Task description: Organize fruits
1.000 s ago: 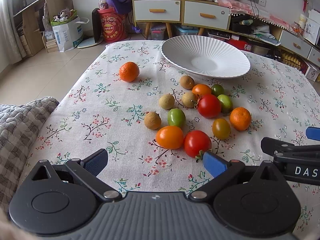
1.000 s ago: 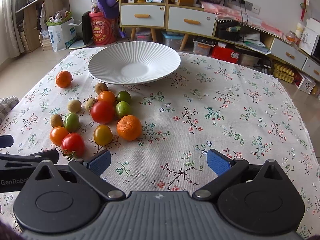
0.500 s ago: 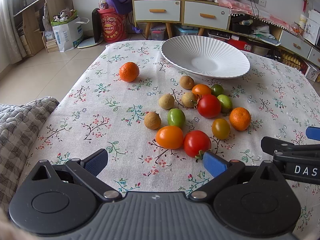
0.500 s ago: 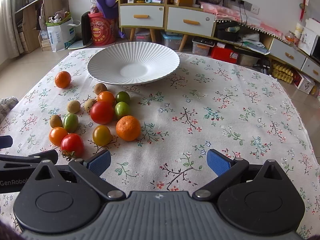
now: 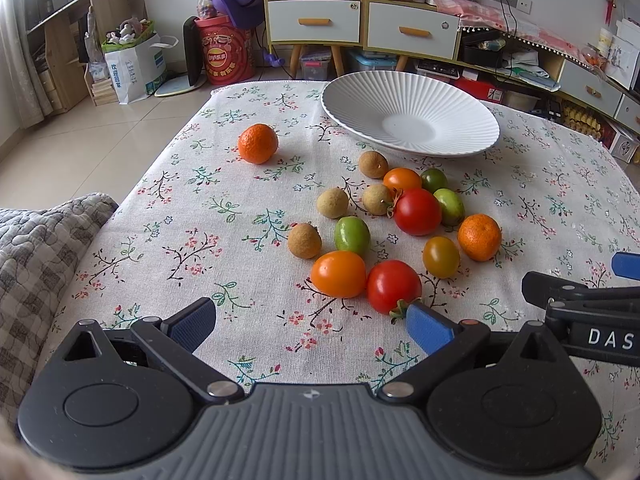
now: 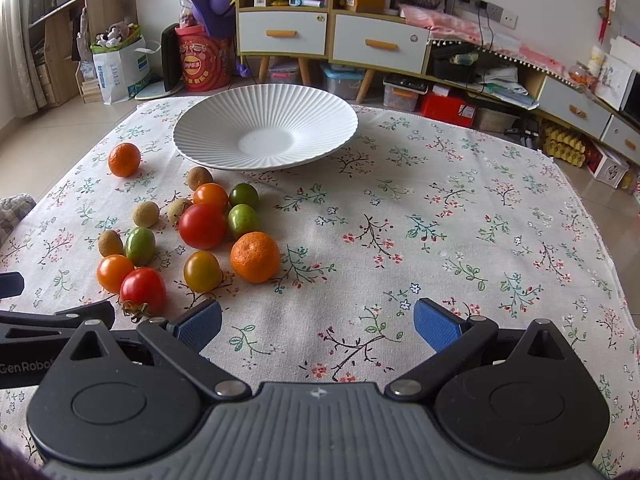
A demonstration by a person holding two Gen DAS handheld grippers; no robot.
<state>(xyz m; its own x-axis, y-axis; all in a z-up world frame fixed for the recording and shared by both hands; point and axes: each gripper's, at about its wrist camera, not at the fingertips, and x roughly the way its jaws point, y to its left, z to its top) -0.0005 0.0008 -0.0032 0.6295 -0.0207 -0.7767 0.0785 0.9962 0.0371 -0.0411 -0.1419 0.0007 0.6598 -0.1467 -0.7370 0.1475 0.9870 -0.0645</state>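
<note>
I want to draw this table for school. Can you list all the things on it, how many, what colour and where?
ribbed white ceramic plate: 1, white, far side of the table, nothing in it
flowered cloth tablecloth: 1, cream with red and green sprigs, covers the table
round orange tangerines: 2, orange, one at the cluster's right edge, one alone left of the plate
red tomatoes: 2, red, one mid-cluster, one nearest
orange tomatoes: 2, orange, cluster
yellow-green tomato: 1, cluster front
small green fruits: 3, green, cluster
small brown round fruits: 4, tan, cluster's left and far side
left hand-held gripper: 1, black with blue pads, open
right hand-held gripper: 1, same colours, open
</note>
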